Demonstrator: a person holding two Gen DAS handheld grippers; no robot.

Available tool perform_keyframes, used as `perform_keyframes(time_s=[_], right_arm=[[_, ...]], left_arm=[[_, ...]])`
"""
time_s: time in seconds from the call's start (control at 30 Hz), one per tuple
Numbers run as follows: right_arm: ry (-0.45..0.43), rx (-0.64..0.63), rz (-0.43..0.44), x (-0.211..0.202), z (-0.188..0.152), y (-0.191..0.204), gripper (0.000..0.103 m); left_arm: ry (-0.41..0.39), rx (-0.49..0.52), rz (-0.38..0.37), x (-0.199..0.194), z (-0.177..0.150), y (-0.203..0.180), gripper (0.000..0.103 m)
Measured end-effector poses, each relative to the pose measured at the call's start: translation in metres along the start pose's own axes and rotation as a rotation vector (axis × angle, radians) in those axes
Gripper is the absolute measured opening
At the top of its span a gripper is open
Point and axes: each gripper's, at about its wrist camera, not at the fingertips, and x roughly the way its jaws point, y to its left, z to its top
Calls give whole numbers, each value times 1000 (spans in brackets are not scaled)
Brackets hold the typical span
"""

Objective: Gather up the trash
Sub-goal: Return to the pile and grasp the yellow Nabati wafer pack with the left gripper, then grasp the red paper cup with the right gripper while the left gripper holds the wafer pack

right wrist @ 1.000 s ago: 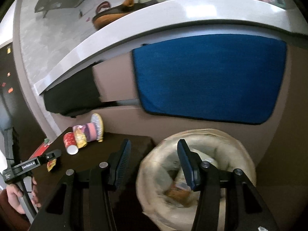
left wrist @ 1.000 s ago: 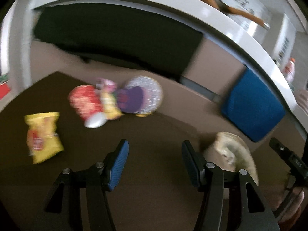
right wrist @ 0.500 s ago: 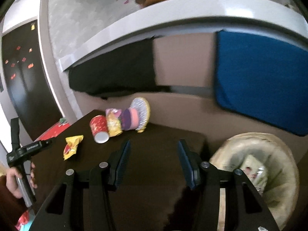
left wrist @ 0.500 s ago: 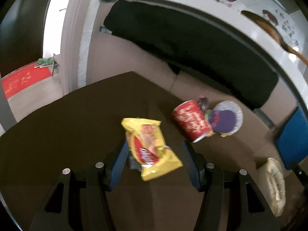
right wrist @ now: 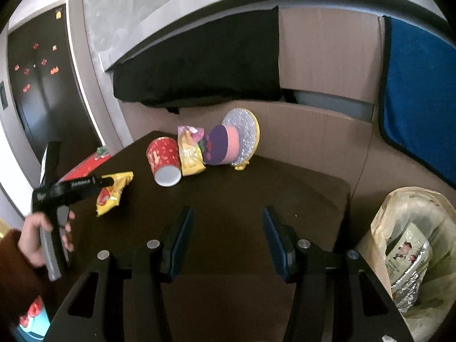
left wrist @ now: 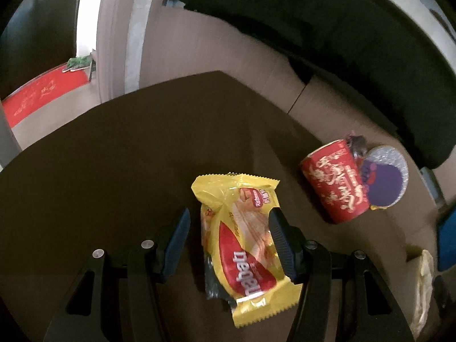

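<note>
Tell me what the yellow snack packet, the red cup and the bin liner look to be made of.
Yellow snack packet: glossy plastic film, judging by its sheen, creases and zigzag-cut ends. Red cup: probably printed paper, matte red with a plain white inside; thin plastic is possible. Bin liner: thin, translucent, crinkled plastic, pale beige, folded over the rim.

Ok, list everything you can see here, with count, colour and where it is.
table: one, dark brown, centre
snack packet: one, yellow and red, between the left fingers
paper cup: one, red, on its side at the far edge
small wrapper: one, yellow-pink, beside the cup
toy cake: one, purple, pink, silver, tipped over
trash bag: one, beige, right of the table
left gripper: open
right gripper: open, empty
</note>
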Motion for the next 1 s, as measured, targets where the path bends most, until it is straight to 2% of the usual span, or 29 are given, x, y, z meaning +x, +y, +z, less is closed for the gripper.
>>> perform_keyframes(time_s=[0.1, 0.17, 0.2, 0.27, 0.37, 0.6, 0.77, 0.87, 1.0], right_arm=[[13, 10, 1, 6, 0, -3, 48], [20, 11, 4, 11, 2, -3, 48], [25, 8, 8, 13, 3, -1, 48], [33, -6, 24, 19, 6, 3, 48], [35, -49, 53, 27, 14, 16, 48], [32, -166, 146, 55, 44, 56, 48], [69, -267, 210, 94, 60, 97, 48], [78, -322, 199, 123, 67, 119, 47], [103, -371, 110, 163, 73, 135, 47]], left_arm=[[-7, 34, 37, 5, 0, -8, 52], [10, 40, -7, 7, 0, -11, 25], [28, 50, -23, 7, 0, -12, 19], [17, 70, -28, 2, -1, -13, 14], [-34, 86, -45, -22, -6, -10, 10], [-166, 88, -68, -97, -19, 2, 10], [-183, 89, -87, -118, -26, 17, 10], [-171, 74, -97, -120, -28, 28, 10], [-180, 69, -72, -121, -31, 41, 10]])
